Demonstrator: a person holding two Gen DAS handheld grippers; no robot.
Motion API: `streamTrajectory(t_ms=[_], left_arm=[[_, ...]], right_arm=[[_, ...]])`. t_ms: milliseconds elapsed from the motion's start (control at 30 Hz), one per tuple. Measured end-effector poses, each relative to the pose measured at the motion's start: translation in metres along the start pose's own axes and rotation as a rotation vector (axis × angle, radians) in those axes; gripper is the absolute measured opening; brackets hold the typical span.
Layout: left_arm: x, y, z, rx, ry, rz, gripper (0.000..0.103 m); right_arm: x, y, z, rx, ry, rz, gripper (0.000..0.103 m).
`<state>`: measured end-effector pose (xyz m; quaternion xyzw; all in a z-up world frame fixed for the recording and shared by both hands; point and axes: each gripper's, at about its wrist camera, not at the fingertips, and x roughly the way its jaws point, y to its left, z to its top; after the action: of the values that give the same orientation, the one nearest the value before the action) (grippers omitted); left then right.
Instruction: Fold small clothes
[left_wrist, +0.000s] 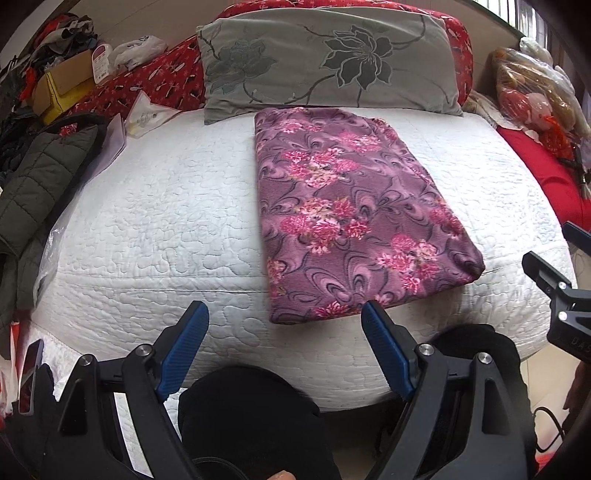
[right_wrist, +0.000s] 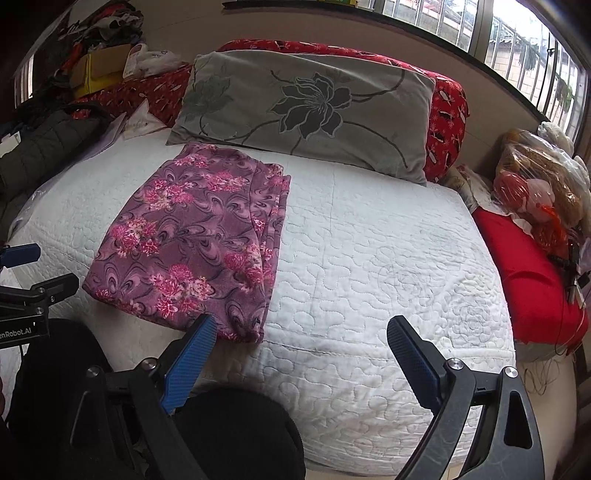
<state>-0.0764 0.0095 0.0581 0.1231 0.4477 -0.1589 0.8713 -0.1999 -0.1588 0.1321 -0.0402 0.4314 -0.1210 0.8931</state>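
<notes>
Left wrist view: purple flowered garment (left_wrist: 354, 214) lies folded into a long flat rectangle on the white quilted bed (left_wrist: 159, 221), far end just short of the grey flowered pillow (left_wrist: 325, 59), near end close to the bed edge. Left gripper (left_wrist: 284, 321) hangs over that near edge, jaws wide apart, nothing between them, right blue pad just beside the garment's near hem, not pressing it. Right gripper's black frame pokes in at the right edge of the frame. Green padded jacket (left_wrist: 40, 177) and clutter off to the left, well apart from the work. Right wrist view: same garment (right_wrist: 195, 236) sits left of centre, stacked fold edges visible along its right side, so several layers already. Right gripper (right_wrist: 301, 328) also wide open and empty, left pad just at the garment's near corner, right pad over bare quilt. Red cushion (right_wrist: 532, 273) and bagged stuff at the right, clear of it. Step, my read: lengthwise folds done, both tongs off the cloth between folds. Next probably needs both tongs pinching the two near corners, catching all layers, then carrying that end up toward the pillow to halve it. Risk: grabbing only the top layer, stack slides apart.
</notes>
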Motion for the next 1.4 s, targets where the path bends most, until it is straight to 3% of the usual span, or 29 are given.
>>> streamTrajectory(t_ms=[767,1400], left_arm=[[-0.019,-0.011,-0.007,0.038,-0.052,-0.031,0.086],[-0.031,-0.021,-0.016,0.065,-0.051,-0.045,0.086]], right_arm=[[-0.014,-0.004,0.002,0.019,-0.035,-0.007,0.095],[-0.027,-0.008,-0.007,0.030,-0.058,-0.007,0.095]])
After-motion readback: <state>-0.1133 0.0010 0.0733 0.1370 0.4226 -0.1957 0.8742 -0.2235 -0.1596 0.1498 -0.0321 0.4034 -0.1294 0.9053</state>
